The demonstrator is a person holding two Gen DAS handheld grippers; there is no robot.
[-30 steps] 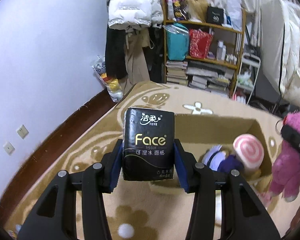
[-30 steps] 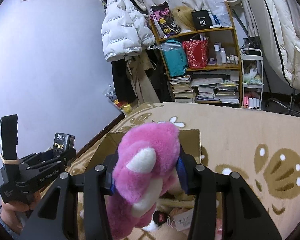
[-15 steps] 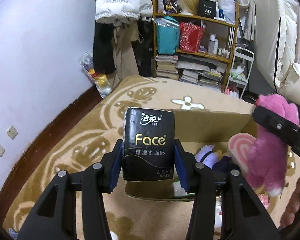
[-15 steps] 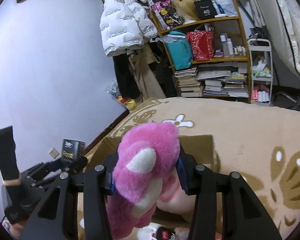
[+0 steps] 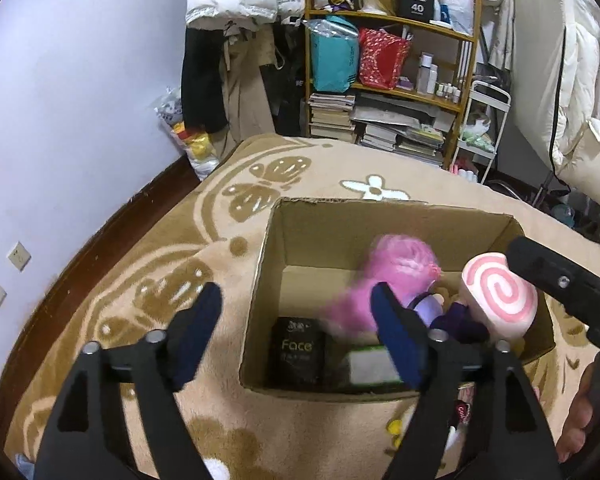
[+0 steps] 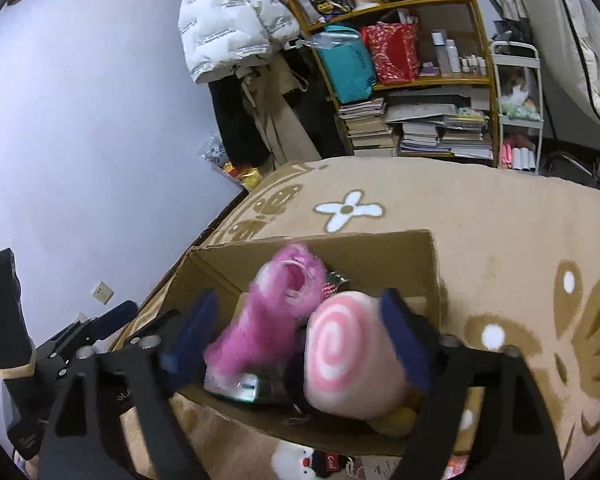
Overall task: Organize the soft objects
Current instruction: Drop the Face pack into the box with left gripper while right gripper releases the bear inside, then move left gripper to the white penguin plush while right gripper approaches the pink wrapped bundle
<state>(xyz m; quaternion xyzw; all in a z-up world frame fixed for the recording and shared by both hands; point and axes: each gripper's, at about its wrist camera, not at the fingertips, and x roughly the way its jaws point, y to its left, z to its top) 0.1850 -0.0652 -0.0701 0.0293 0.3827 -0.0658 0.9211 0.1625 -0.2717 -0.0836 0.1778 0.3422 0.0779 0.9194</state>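
An open cardboard box (image 5: 392, 216) stands on the patterned blanket. The black Face tissue pack (image 5: 298, 354) lies in its near left corner. The pink plush bear (image 5: 396, 270), blurred by motion, is dropping into the box; it also shows in the right wrist view (image 6: 276, 312). A pink-swirl plush (image 5: 500, 300) lies in the box at the right. My left gripper (image 5: 296, 330) is open and empty above the box's near left edge. My right gripper (image 6: 300, 340) is open and empty above the box (image 6: 420, 252).
A wooden shelf (image 5: 392, 76) with books, bags and bottles stands behind the bed. Coats (image 5: 228, 40) hang at the wall. Small plush toys (image 6: 300, 460) lie on the blanket in front of the box. A white cart (image 6: 518, 112) stands at the right.
Both grippers have opened. The tissue pack has dropped from the left gripper into the box, and the pink bear has left the right gripper and is falling in.
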